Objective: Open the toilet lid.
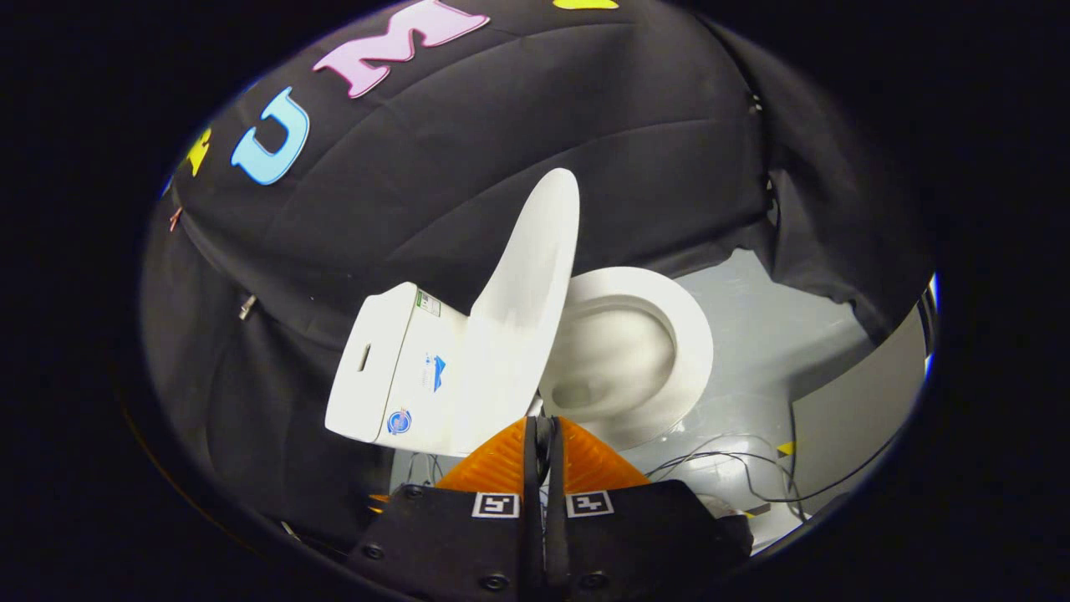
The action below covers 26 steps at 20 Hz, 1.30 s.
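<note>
white toilet [468, 368] with its lid [522, 309] raised, leaning back toward the tank.
the gripper [543, 435] sits tilted in front of the bowl [635, 351], fingers pressed together with nothing between them, tips just short of the lid's base; cables [736, 468] trail on the floor beside.

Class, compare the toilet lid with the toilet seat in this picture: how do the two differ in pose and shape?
The toilet lid stands raised against the tank; the toilet seat lies down on the bowl. The lid is a solid panel; the seat is a ring around an opening. Both are white. The gripper is shut, empty, just short of the lid's base.
</note>
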{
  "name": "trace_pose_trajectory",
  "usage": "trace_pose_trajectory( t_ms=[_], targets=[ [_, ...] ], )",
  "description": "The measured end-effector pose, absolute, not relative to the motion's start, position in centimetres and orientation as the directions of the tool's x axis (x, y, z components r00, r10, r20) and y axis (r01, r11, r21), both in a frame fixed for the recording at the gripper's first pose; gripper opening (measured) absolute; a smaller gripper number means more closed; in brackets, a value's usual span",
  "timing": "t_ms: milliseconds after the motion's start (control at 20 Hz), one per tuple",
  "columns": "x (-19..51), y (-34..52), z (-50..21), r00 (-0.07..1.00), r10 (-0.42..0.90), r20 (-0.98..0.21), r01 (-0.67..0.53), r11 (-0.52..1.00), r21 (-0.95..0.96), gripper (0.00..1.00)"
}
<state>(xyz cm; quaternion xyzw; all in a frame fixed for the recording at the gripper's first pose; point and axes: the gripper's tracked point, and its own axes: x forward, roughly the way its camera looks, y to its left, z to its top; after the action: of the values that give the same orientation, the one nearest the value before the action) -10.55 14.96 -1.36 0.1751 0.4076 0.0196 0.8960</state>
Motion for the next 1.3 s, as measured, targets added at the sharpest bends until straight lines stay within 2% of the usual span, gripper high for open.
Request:
trace_pose_trajectory(
  t_ms=[400, 600, 1300],
  targets=[
    [-10.7, 18.2, 1.3, 0.657, 0.044, -0.753, 0.13, 0.977, 0.171, 0.07],
    [-10.7, 21.0, 2.9, 0.671, -0.009, -0.741, 0.1, 0.992, 0.079, 0.07],
    [-10.0, 30.4, 6.5, 0.687, 0.011, -0.727, 0.019, 0.999, 0.033, 0.07]
  ],
)
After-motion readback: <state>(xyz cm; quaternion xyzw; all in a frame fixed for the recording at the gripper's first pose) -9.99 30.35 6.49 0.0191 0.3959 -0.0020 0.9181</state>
